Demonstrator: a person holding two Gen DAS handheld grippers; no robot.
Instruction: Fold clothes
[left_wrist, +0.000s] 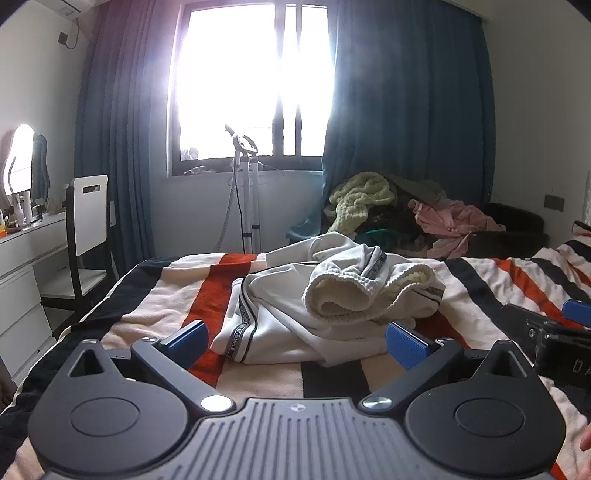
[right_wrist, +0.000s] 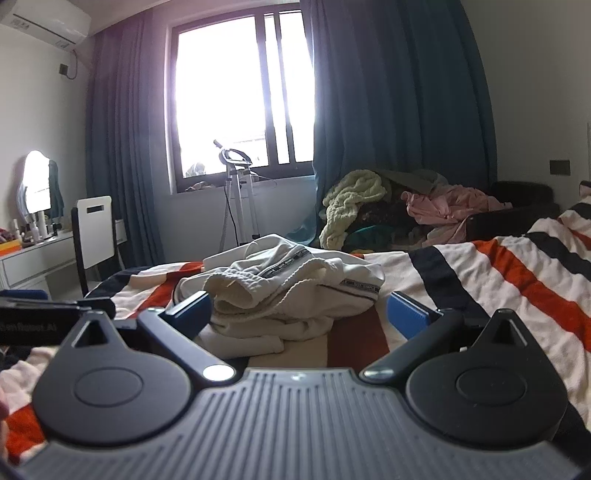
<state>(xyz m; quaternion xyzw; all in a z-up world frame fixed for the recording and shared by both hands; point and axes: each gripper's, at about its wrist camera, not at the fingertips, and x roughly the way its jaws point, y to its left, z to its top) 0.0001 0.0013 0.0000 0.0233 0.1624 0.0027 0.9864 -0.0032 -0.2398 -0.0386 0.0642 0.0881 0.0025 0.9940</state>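
A crumpled white garment (left_wrist: 314, 306) with grey lettered trim and a ribbed cuff lies bunched on the striped bedspread (left_wrist: 162, 295). It also shows in the right wrist view (right_wrist: 280, 299). My left gripper (left_wrist: 297, 341) is open and empty, low over the bed just in front of the garment's near edge. My right gripper (right_wrist: 299, 314) is open and empty, its blue pads on either side of the garment's near folds. The right gripper also shows at the right edge of the left wrist view (left_wrist: 554, 332).
A pile of other clothes (left_wrist: 406, 210) sits beyond the bed's far edge by the blue curtain. A garment steamer stand (left_wrist: 245, 192) is below the window. A white chair (left_wrist: 85, 236) and desk (left_wrist: 26, 251) stand at the left.
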